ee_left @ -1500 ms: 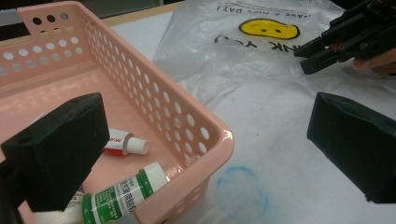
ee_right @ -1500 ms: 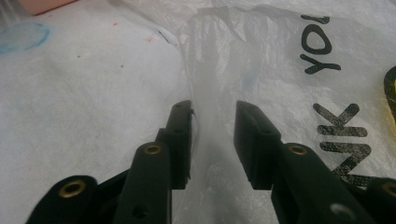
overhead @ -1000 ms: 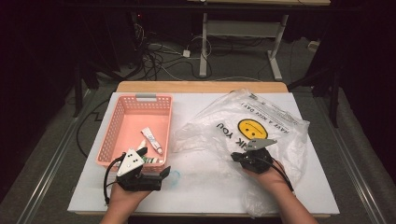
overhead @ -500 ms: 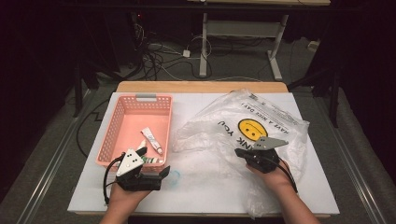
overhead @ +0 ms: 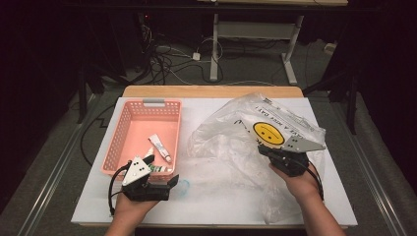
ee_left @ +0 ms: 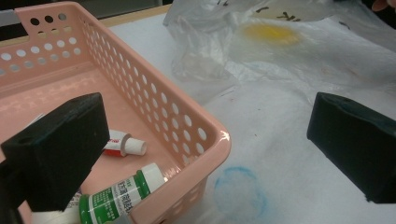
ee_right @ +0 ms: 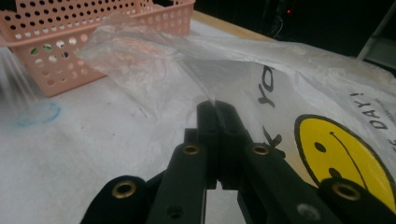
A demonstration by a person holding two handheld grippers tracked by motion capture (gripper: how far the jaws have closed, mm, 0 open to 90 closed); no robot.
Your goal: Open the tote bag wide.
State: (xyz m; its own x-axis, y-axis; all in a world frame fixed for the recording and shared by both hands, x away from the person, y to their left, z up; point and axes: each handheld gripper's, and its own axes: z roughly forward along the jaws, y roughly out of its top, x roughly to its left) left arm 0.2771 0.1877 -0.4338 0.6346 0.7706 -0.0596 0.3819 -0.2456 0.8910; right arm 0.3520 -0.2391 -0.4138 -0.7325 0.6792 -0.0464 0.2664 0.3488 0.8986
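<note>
The right gripper is pinched tight on a fold of the clear plastic bag, which sprawls over the table's right half. Near the front left edge, the left gripper hangs spread wide, holding nothing, beside the pink basket.

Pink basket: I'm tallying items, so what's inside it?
Two tubes lie in the pink basket: a white tube and a green-capped tube. The left gripper hides its near corner.
</note>
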